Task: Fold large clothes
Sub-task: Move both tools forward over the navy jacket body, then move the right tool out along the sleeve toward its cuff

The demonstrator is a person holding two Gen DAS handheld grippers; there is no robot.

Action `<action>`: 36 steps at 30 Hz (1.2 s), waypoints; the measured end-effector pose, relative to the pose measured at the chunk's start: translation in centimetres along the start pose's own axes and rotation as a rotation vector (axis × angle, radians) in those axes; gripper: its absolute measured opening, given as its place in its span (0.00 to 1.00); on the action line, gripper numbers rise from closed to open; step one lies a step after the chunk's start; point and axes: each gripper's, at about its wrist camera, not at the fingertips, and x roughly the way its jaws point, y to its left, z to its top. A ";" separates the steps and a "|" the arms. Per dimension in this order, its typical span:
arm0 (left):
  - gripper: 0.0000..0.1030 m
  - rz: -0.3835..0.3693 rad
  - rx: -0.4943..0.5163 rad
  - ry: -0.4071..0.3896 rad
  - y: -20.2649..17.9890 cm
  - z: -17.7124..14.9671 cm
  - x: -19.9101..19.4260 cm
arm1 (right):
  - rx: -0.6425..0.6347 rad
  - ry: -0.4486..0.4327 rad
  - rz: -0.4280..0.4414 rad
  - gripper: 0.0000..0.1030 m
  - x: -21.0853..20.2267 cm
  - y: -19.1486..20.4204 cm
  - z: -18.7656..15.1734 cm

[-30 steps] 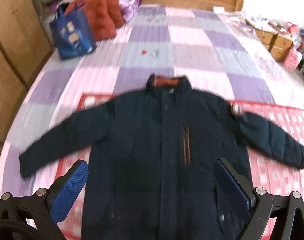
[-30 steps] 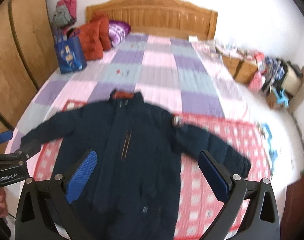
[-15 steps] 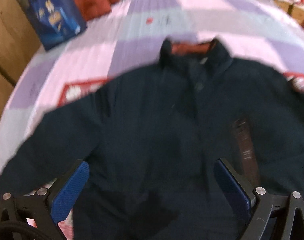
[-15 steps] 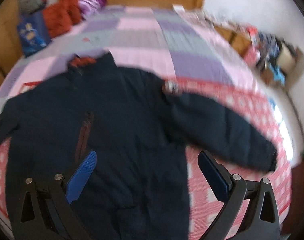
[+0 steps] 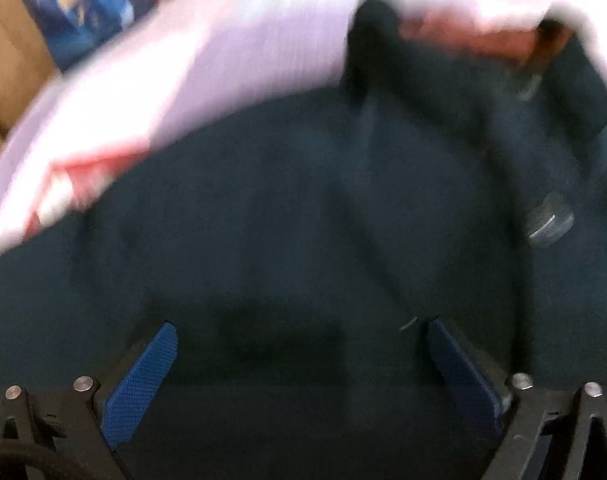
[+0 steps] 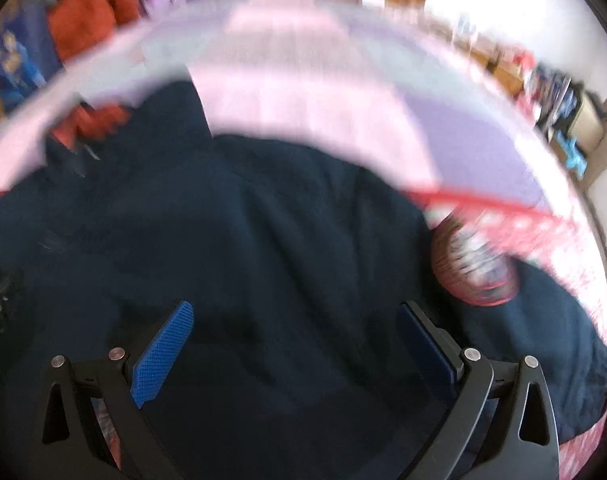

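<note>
A dark navy jacket [image 5: 303, 220] lies spread flat on the bed, front side up, collar with orange lining [image 5: 455, 36] at the far end. It fills most of both blurred views; in the right wrist view the jacket [image 6: 263, 240] shows a round sleeve patch [image 6: 475, 268] at the right shoulder. My left gripper [image 5: 301, 332] is open and empty, low over the jacket's left chest. My right gripper [image 6: 297, 316] is open and empty, low over the right chest.
The bed has a pink and purple checked quilt [image 6: 323, 80] and a red patterned cloth [image 6: 543, 232] under the jacket. A blue bag [image 5: 75, 4] and an orange coat [image 6: 83, 32] sit at the far left. Cluttered boxes [image 6: 563, 92] stand right of the bed.
Both grippers have dropped and moved forward toward the jacket's upper body, which now fills the views. Both stay open.
</note>
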 end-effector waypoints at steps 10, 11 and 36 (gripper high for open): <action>1.00 -0.064 0.005 -0.085 1.2 -6.4 -3.4 | -0.009 -0.093 0.005 1.00 -1.6 0.4 -6.3; 1.00 -0.072 0.004 -0.082 1.3 -7.3 -4.1 | -0.015 -0.091 0.004 1.00 -2.1 0.3 -7.1; 1.00 0.037 0.013 0.028 10.6 -40.2 -19.6 | 0.010 0.028 -0.058 1.00 -21.0 -9.8 -47.2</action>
